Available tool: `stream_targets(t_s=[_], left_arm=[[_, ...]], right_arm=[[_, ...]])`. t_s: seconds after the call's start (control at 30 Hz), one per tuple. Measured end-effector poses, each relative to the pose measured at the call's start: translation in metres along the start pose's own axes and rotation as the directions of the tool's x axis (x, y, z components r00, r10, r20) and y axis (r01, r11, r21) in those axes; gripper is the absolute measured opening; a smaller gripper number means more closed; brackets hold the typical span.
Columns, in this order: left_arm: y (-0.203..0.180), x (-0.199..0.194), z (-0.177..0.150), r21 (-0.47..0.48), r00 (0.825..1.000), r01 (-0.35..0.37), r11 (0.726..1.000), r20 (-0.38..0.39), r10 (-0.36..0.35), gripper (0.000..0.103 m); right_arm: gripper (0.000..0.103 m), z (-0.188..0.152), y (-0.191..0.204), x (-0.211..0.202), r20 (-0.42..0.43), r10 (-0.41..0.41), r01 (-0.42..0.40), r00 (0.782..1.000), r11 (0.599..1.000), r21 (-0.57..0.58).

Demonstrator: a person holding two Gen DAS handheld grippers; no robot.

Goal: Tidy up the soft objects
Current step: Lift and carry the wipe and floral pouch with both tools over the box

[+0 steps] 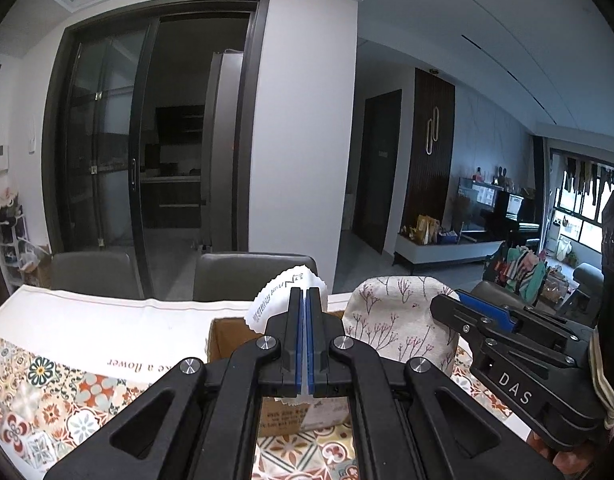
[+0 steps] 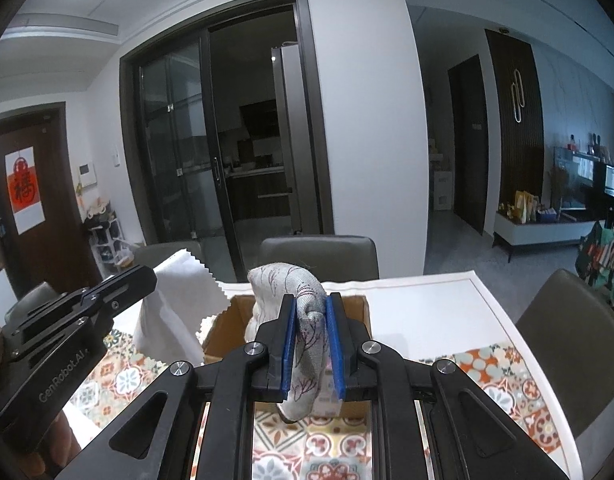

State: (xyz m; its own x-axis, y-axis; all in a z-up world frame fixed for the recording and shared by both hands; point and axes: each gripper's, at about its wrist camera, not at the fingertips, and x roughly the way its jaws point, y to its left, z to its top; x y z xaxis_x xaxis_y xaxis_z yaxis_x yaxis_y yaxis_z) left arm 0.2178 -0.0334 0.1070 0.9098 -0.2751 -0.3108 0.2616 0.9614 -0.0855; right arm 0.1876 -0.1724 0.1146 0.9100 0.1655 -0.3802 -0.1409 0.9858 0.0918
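My left gripper (image 1: 307, 300) is shut on a thin white cloth with zigzag edges (image 1: 273, 300), held above an open cardboard box (image 1: 227, 340). In the right wrist view the white cloth (image 2: 175, 292) hangs from the left gripper (image 2: 147, 276) at the left of the box (image 2: 223, 332). My right gripper (image 2: 311, 304) is shut on a grey floral fabric pouch (image 2: 307, 320), held over the box. In the left wrist view the pouch (image 1: 395, 316) is at the right, with the right gripper (image 1: 447, 304) beside it.
The table has a patterned tile cloth (image 2: 339, 440) and a white runner (image 1: 107, 328). Grey chairs (image 2: 319, 256) stand behind the table, another chair (image 2: 567, 320) at the right. A dark sliding door (image 1: 159, 128) is beyond.
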Motion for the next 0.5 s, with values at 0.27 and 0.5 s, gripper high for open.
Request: stream_targets(t_s=[0.27,0.5], left_arm=[[0.008,0.029,0.006,0.011,1.000,-0.009,1.000,0.000,0.009,0.003],[0.017,0.057,0.003,0.005,1.000,-0.014,1.000,-0.024,0.014,0.003]], right_arm=[[0.017,0.006,0.001,0.024,0.005,0.002,-0.002,1.000,1.000,-0.007],[0.017,0.012,0.000,0.055,-0.005,0.009,-0.009,1.000,1.000,-0.020]])
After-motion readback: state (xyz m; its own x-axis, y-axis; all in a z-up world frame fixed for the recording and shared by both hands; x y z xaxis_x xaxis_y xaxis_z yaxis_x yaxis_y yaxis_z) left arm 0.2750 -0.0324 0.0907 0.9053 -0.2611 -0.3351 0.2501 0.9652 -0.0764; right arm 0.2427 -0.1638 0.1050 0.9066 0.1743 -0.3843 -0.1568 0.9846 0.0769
